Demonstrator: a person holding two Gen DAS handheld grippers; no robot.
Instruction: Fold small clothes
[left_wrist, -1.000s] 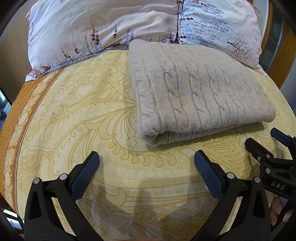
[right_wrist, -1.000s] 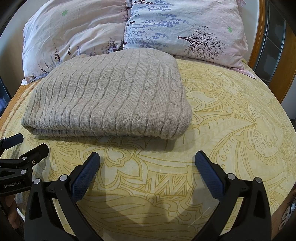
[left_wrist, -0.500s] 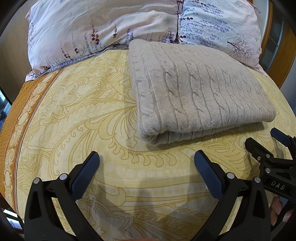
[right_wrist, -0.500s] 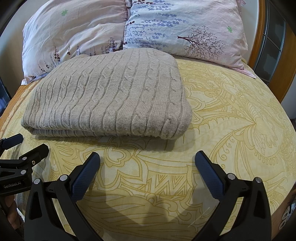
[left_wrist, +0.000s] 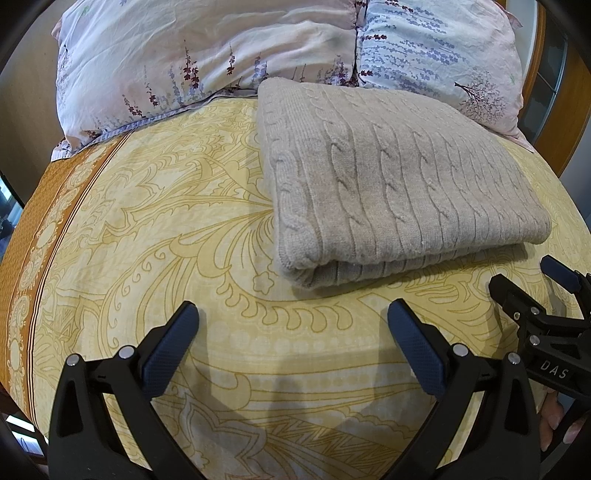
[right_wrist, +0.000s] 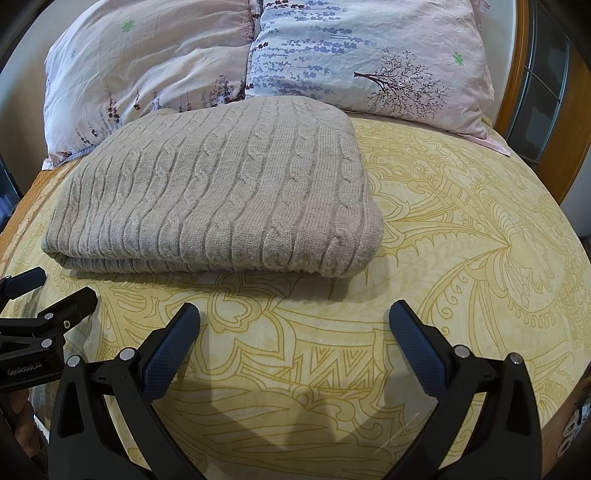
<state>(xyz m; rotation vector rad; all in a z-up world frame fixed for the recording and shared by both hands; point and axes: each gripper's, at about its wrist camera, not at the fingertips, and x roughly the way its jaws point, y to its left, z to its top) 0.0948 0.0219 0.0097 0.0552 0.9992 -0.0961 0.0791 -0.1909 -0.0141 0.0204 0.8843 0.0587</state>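
A beige cable-knit sweater (left_wrist: 399, 184) lies folded into a thick rectangle on the yellow patterned bedspread (left_wrist: 155, 229), its far edge near the pillows. In the right wrist view the same sweater (right_wrist: 221, 195) sits left of centre. My left gripper (left_wrist: 291, 325) stands open over bare bedspread, a short way in front of the sweater's near left corner, holding nothing. My right gripper (right_wrist: 295, 325) is open too, in front of the sweater's near right corner, and empty. Each gripper shows at the edge of the other's view: the right gripper (left_wrist: 532, 284) and the left gripper (right_wrist: 55, 291).
Two floral pillows (left_wrist: 207, 51) (right_wrist: 373, 62) lean at the head of the bed behind the sweater. A wooden bed frame (right_wrist: 517, 74) and a glass-panelled door stand at the right. The bedspread's orange border (left_wrist: 33, 221) runs along the left edge. A hand (left_wrist: 554, 424) holds the right gripper.
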